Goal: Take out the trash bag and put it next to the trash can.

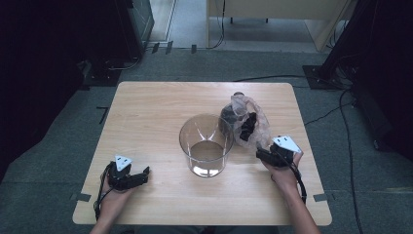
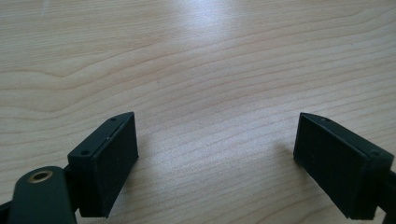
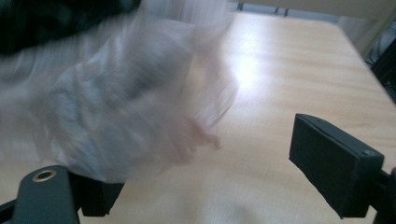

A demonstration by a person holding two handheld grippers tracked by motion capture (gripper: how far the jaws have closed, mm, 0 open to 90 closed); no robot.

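Nearest the person, the left claw (image 1: 141, 176) is held low over the pale, wood-grained tabletop (image 1: 156, 112), its flat black rectangular jaws spread wide apart with nothing between them; in the left gripper view bare grain is seen between the pads. On the other side, the right claw (image 1: 259, 154) is also seen with its jaws apart, pointed at the near edge of a crumpled, translucent plastic bag (image 1: 251, 124). In the right gripper view the bag (image 3: 126, 98) is smeared by blur and drapes over the left jaw, so it cannot be told whether film is touched; the right jaw stands clear of it. Between the two claws, a little farther in, a clear round glass bowl (image 1: 207, 145) with tall straight walls stands upright. Just beside it, to the right and behind, the bag lies slumped, with dark, lumpy contents (image 1: 247, 126) inside that are too small to be made out.
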